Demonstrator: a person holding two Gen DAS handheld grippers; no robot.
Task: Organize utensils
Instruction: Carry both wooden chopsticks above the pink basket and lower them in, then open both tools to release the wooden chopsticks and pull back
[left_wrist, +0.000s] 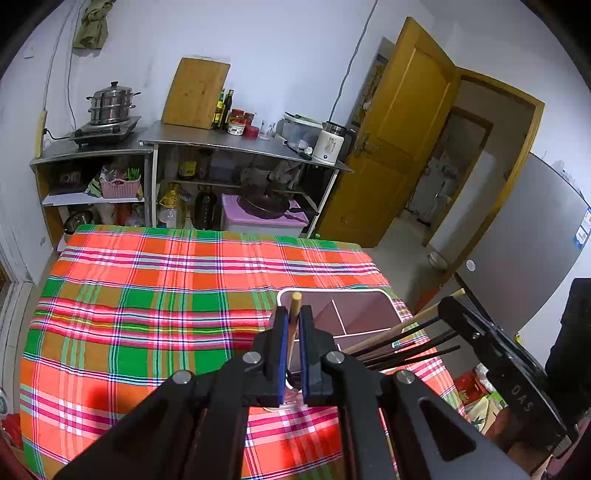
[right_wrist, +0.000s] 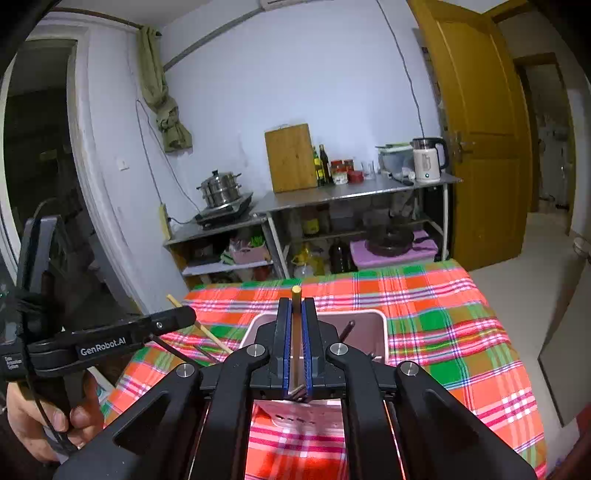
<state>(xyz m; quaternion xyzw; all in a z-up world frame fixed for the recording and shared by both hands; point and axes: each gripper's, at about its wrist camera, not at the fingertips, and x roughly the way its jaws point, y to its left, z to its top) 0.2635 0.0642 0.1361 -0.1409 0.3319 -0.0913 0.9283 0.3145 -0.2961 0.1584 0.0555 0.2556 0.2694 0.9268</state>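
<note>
While both grippers hover over the divided holder (left_wrist: 369, 314), each should tip its stick end-down and line it up with one compartment before letting go. Left gripper (left_wrist: 293, 332) is pinching a pale wooden chopstick (left_wrist: 295, 306); right gripper (right_wrist: 295, 332) is pinching a yellow-tipped chopstick (right_wrist: 296, 295). Just ahead of the fingers, the holder on the checked desk (left_wrist: 147, 295) seems nearly empty, with one dark utensil (right_wrist: 347, 329) leaning inside.

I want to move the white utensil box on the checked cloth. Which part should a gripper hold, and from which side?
Probably the far rim of the utensil box, from above: it stands upright and open-topped, so one finger fits inside the thin wall, one outside. The body looks too wide.
</note>
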